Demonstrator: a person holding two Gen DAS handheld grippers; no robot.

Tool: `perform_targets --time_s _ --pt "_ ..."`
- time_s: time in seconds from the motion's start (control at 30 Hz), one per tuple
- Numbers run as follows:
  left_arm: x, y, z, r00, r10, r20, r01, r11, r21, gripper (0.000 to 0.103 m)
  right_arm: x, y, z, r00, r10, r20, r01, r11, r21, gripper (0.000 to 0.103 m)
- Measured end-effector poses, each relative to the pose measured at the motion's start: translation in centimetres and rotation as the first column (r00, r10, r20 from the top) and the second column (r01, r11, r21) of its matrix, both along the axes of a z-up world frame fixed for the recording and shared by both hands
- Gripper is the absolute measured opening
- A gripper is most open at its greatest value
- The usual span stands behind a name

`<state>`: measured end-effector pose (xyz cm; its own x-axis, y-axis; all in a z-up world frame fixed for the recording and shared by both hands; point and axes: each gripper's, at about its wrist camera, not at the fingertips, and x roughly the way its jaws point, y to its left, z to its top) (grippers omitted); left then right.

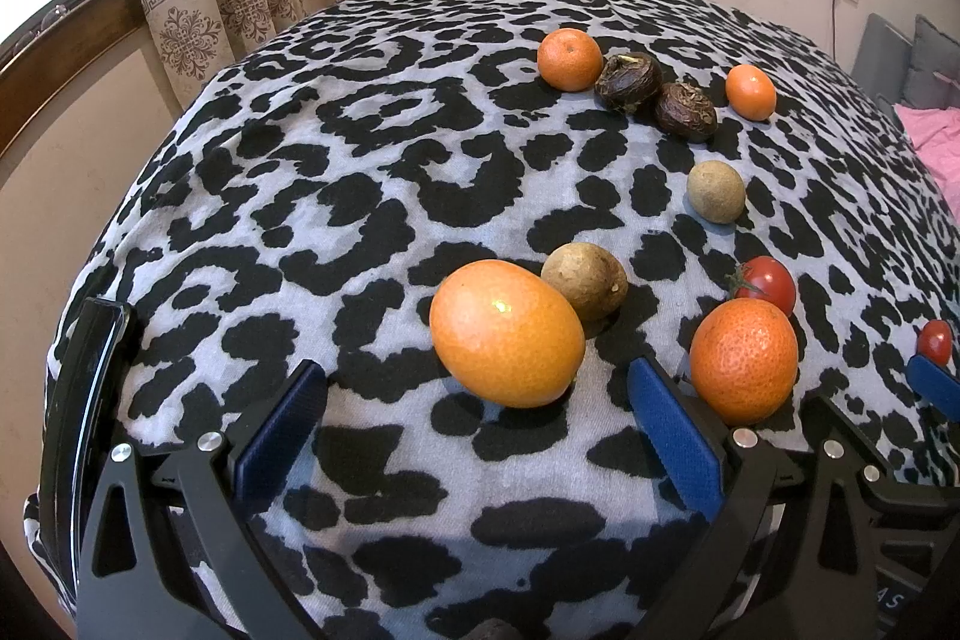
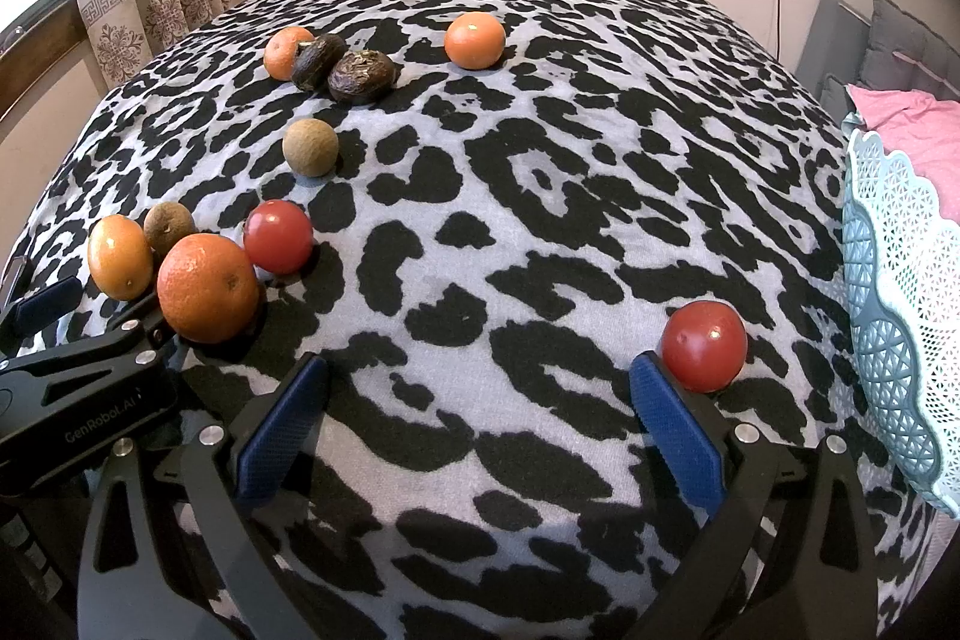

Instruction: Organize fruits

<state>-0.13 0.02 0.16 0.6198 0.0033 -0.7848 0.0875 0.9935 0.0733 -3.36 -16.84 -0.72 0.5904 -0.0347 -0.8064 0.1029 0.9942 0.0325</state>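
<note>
Left tool (image 1: pixel 474 421): jaws wide apart, empty, low over leopard-print tabletop (image 1: pixel 372 196). Smooth orange fruit (image 1: pixel 507 334) sits just ahead, 12 o'clock, touching brown fruit (image 1: pixel 585 280) behind it.

Right tool (image 2: pixel 477 421): jaws wide, empty; red tomato (image 2: pixel 705 346) just beside right finger, 1 o'clock.

Step, as judged: nothing picked, sorting at start. Next: close on nearest fruit, carry to lattice basket (image 2: pixel 894 316) at 3 o'clock (likely destination).

Obstacles: rough orange (image 2: pixel 207 287) crowds left tool; round fruit may roll.
</note>
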Motion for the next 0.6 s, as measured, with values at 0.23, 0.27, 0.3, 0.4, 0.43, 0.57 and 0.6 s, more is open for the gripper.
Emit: perform_targets --time_s 0.23,0.27,0.3,0.4,0.43,0.57,0.6 --pt "0.00 0.00 -0.01 1.000 0.000 0.000 0.000 1.000 0.000 0.098 0.04 -0.07 -0.01 1.000 0.001 -0.001 -0.001 1.000 0.001 0.101" --pt "0.00 0.01 -0.01 1.000 0.000 0.000 0.000 1.000 -0.001 0.098 0.02 -0.03 -0.02 1.000 0.001 -0.001 -0.001 1.000 0.000 0.101" --pt "0.00 0.00 -0.01 1.000 0.000 0.000 0.000 1.000 -0.001 0.098 0.02 -0.05 -0.02 1.000 0.001 -0.001 -0.001 1.000 0.001 0.101" --pt "0.00 0.00 -0.02 1.000 0.000 0.000 0.000 1.000 -0.001 0.098 0.08 -0.06 0.08 1.000 0.001 -0.001 -0.001 1.000 0.000 0.101" --pt "0.00 -0.01 -0.02 1.000 0.000 0.000 0.000 1.000 0.000 0.098 -0.03 -0.11 0.00 1.000 0.001 -0.001 -0.001 1.000 -0.001 0.101" --pt "0.16 -0.10 -0.04 1.000 -0.002 -0.006 0.002 1.000 -0.005 0.098 0.03 -0.22 0.15 1.000 0.004 -0.002 -0.004 1.000 0.003 0.101" --pt "0.27 0.05 0.00 1.000 -0.003 -0.010 0.003 1.000 -0.009 0.098 -0.03 -0.19 0.12 1.000 0.008 -0.003 -0.008 1.000 0.003 0.101"
